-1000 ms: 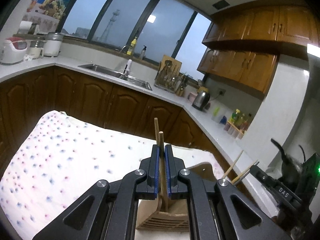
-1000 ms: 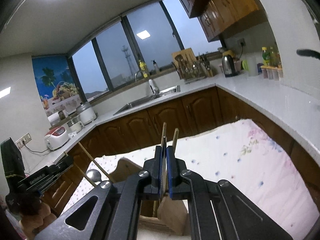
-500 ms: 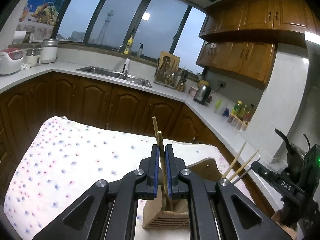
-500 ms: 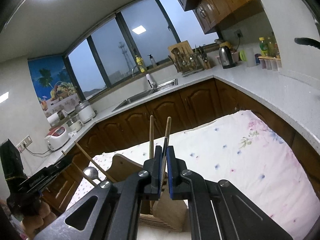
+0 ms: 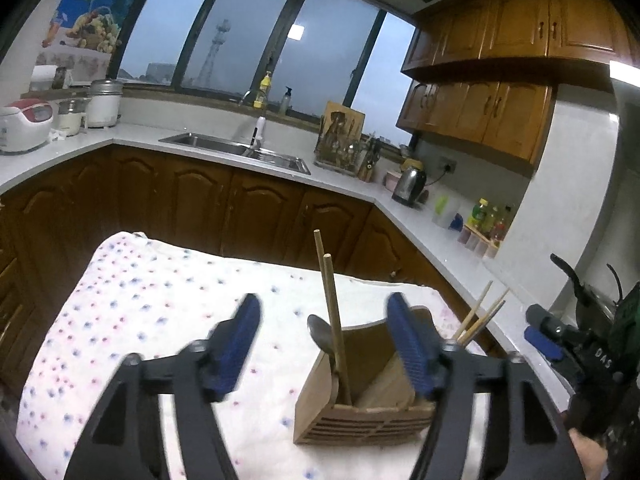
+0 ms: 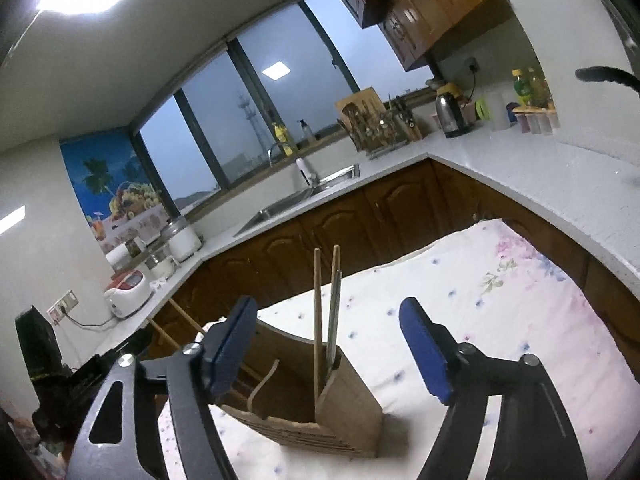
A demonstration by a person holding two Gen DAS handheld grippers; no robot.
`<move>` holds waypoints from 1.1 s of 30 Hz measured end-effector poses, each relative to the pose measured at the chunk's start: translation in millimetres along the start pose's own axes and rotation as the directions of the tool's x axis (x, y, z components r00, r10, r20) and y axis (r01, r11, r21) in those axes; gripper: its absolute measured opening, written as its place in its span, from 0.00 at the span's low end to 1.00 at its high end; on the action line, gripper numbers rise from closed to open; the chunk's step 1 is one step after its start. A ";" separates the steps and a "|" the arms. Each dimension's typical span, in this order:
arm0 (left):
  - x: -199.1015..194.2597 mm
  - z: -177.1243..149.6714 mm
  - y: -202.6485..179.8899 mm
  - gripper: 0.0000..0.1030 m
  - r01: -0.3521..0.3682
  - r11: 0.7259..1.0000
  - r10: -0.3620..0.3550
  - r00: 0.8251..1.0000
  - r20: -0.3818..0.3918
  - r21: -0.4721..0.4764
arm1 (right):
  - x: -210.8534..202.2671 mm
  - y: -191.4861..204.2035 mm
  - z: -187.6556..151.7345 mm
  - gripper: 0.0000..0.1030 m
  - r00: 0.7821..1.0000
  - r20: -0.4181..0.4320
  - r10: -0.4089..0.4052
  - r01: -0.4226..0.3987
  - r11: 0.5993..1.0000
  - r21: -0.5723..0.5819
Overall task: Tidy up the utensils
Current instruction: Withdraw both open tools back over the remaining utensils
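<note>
While both claws are opening with nothing pressed between their pads, the wooden holder (image 5: 360,408) stands on the flowered cloth (image 5: 140,320) covering the table, just ahead of the left claw (image 5: 324,340) and right claw (image 6: 328,340). The chopsticks (image 5: 334,320) stand nearly upright in it, long axis vertical, beside a spoon (image 5: 322,338). Each claw is equally near; any withdrawal should go back and up, clear of the sticks.

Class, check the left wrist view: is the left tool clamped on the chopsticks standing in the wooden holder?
No: the left tool is opening, its blue pads clear of the chopsticks standing in the wooden holder.
</note>
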State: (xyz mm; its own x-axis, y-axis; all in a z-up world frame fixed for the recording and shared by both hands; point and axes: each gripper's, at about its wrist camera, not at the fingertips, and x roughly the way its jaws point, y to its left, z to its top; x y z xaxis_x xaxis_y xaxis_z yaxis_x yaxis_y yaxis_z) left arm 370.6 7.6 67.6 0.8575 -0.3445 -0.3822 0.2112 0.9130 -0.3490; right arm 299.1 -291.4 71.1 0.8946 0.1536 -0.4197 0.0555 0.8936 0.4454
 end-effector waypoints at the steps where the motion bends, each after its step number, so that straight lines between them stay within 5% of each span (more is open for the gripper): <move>1: -6.3 -1.8 0.6 0.77 -0.005 1.000 0.005 1.000 0.001 -0.002 | -5.0 0.3 -0.6 0.88 1.000 0.003 0.004 -0.004 1.000 0.001; 7: -44.2 -19.1 5.3 0.88 -0.035 0.999 0.035 0.999 -0.015 -0.032 | -36.2 2.9 -11.5 0.95 1.000 0.013 0.012 -0.012 1.000 -0.007; 33: -190.5 -86.1 12.9 0.89 -0.047 0.993 0.033 0.991 -0.129 -0.105 | -142.7 -2.4 -103.9 0.96 0.992 -0.116 -0.054 0.049 0.998 -0.050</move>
State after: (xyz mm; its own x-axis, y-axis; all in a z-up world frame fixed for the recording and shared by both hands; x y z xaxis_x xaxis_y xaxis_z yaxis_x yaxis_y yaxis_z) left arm 169.6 66.2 62.3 0.7961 -0.3395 -0.5009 0.1204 0.9001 -0.4188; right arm 125.3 -271.7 47.7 0.8328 0.1526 -0.5322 0.0770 0.9200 0.3843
